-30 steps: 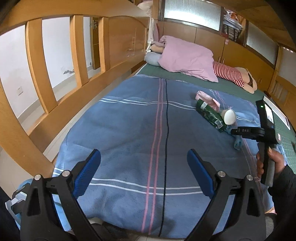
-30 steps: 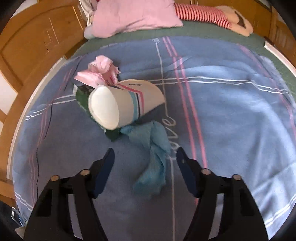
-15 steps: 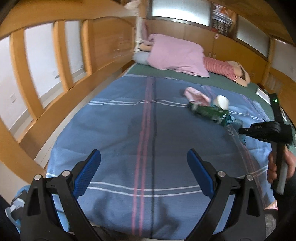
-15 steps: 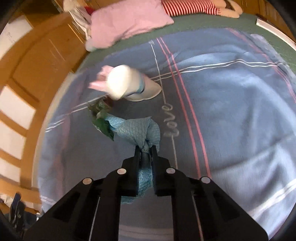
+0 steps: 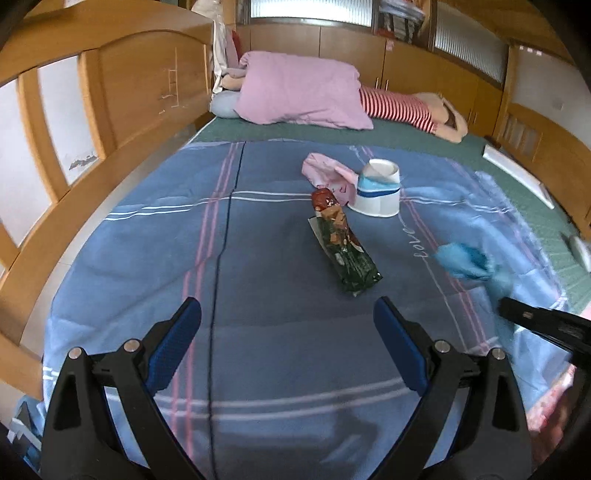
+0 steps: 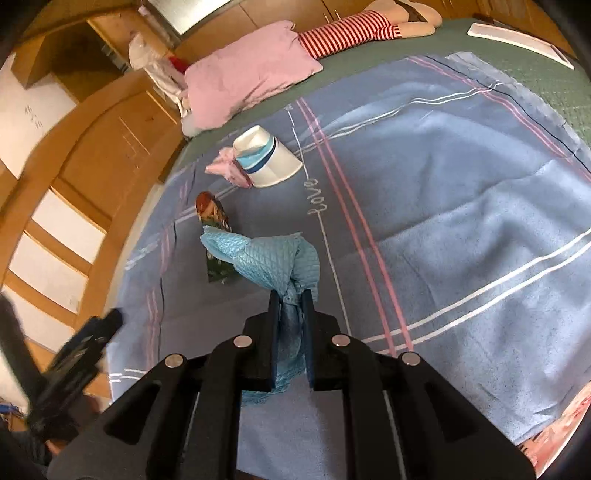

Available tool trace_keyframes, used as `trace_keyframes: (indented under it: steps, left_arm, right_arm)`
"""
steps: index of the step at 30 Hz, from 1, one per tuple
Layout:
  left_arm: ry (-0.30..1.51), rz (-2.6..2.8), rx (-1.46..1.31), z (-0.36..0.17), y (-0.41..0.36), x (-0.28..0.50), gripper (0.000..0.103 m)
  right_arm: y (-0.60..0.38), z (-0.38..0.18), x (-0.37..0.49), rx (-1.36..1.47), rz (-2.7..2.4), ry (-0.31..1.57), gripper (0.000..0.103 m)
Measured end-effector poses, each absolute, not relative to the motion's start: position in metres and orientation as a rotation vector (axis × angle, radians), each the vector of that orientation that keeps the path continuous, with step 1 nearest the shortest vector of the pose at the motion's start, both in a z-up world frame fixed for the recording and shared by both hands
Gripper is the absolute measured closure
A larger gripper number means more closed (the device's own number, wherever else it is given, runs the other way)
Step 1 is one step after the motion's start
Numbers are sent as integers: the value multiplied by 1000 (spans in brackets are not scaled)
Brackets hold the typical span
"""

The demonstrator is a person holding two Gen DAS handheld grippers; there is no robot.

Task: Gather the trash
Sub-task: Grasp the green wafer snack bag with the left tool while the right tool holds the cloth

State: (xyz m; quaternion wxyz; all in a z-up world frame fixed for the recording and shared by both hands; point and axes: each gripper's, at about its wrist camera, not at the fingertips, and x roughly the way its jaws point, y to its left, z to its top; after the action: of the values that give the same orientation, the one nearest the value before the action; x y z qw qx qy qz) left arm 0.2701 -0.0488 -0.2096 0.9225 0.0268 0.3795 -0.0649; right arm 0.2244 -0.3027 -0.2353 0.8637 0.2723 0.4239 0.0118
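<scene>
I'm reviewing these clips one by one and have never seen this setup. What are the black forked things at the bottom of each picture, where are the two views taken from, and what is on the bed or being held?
There is no robot here: a person carries a hand-held two-finger gripper in each hand, and each has a wide-angle camera looking forward along its fingers. The black forks are those fingers.

The left wrist view shows the left gripper open, holding nothing, above a blue striped blanket. On the blanket lie a dark green snack wrapper, a crumpled pink bag and an upside-down paper cup.

The right wrist view shows the right gripper closed on a crumpled light blue paper towel, which looks lifted off the blanket. At the bed's far end lie a pink pillow and a doll in red stripes.
</scene>
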Motion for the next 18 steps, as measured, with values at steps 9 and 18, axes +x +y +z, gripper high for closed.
trace_keyframes:
  steps: [9,18]
  left_arm:
    - [848,-113,82,-253,-105,348,9]
    - [968,-89,105,-303,-135,396,51]
  right_arm:
    - [-317,-236,219,643,48,866,90]
    - [-326,-236,215,689,75,856,90]
